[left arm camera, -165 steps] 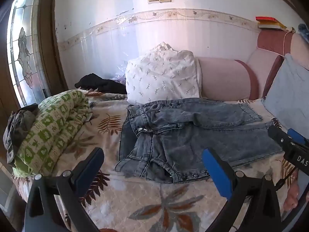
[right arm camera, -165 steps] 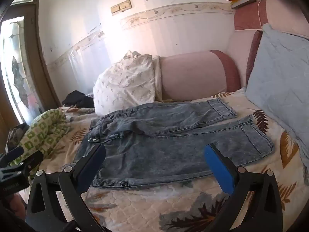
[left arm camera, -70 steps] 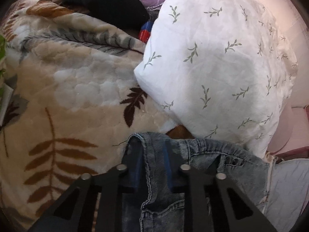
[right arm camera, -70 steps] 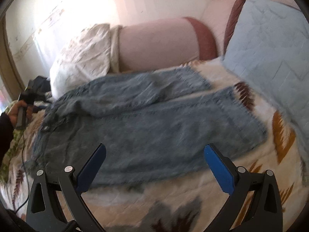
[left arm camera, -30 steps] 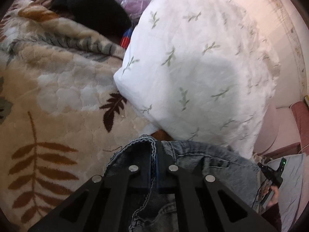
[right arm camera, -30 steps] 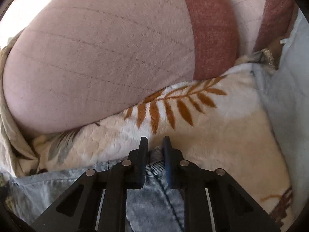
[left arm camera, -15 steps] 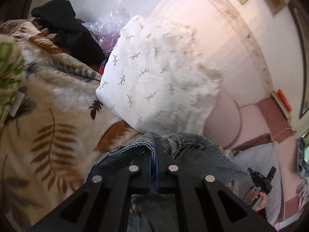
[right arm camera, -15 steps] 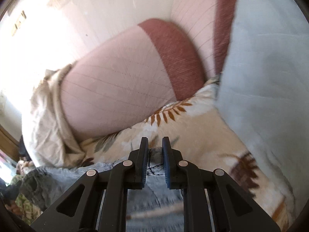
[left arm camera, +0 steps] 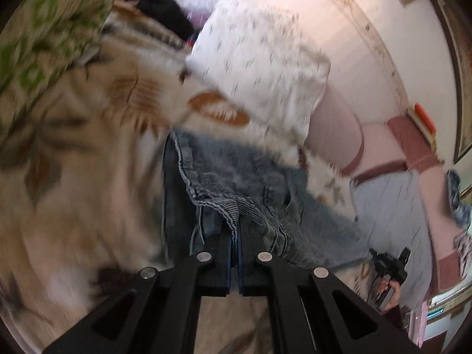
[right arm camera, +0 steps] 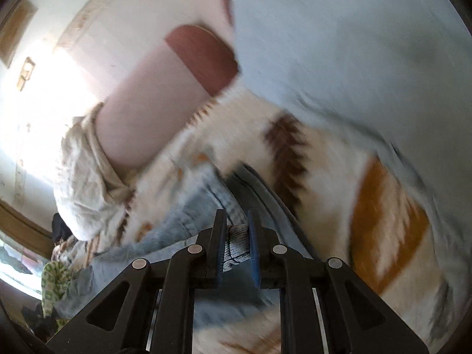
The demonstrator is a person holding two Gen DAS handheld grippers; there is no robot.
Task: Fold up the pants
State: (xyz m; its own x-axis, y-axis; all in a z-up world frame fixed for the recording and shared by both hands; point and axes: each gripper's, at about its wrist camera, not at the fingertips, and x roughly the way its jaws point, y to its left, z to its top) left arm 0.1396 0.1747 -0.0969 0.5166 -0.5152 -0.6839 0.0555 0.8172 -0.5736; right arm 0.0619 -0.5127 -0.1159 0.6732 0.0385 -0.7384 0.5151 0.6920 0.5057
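Pants of faded blue denim were seen lying on a bed, spread over a cream blanket printed with brown leaves. In the left wrist view their ribbed waistband edge was raised off the blanket and pinched between the left tongs, whose two black fingers were pressed together on the cloth with only the fabric between the blue pads. The rest of the garment trailed away from that grip toward a white pillow with a small sprig print, which lay just beyond the pants. A pink bolster was seen beside the pillow, and a pale blue quilted cushion farther along the bed. A green-and-cream patterned blanket was bunched at the far side of the bed, with a dark garment near it against the wall. Much of this view was blurred.

In the right wrist view the hem end of the pants was held by the right tongs, which were closed on a stitched fold of denim; a narrow gap filled by the cloth was visible between the pads. The cream blanket was seen just past the hem, the pink bolster with its dark red end behind it, and the pale blue cushion filling the upper part of the view. The other hand unit was caught small at the edge of the left wrist view, near the far end of the pants.
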